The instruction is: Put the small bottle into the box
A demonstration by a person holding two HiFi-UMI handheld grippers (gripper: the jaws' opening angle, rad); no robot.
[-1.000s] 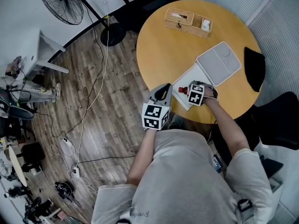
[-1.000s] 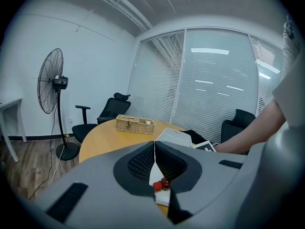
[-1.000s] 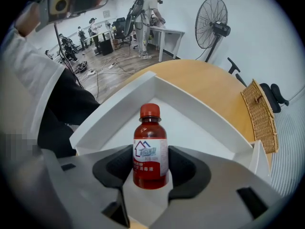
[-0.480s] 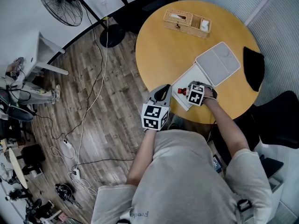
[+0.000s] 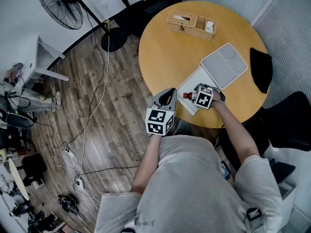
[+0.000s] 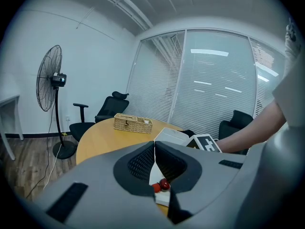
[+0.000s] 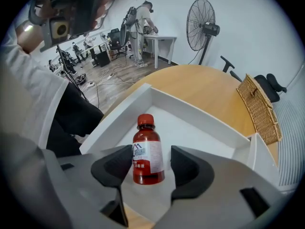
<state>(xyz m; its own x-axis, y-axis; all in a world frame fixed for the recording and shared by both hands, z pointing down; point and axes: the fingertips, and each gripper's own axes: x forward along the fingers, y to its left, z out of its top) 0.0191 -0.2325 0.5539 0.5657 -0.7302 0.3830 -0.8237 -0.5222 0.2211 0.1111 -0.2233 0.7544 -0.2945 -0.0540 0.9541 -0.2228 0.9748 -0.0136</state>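
The small bottle holds red liquid, with a red cap and a white label. It lies inside the open white box near the table's front edge. My right gripper points down over it. Its jaws have just been opening and stand apart on either side of the bottle, with a gap on the right side. In the head view the bottle's cap pokes out left of the right gripper. My left gripper hovers at the table edge beside the box, jaws together and empty.
The box's lid lies open toward the table's middle. A wicker basket stands at the far side and a black object at the right edge. Chairs and a standing fan surround the round table.
The head view has drifted slightly. Both grippers and the bottle stay where they were.
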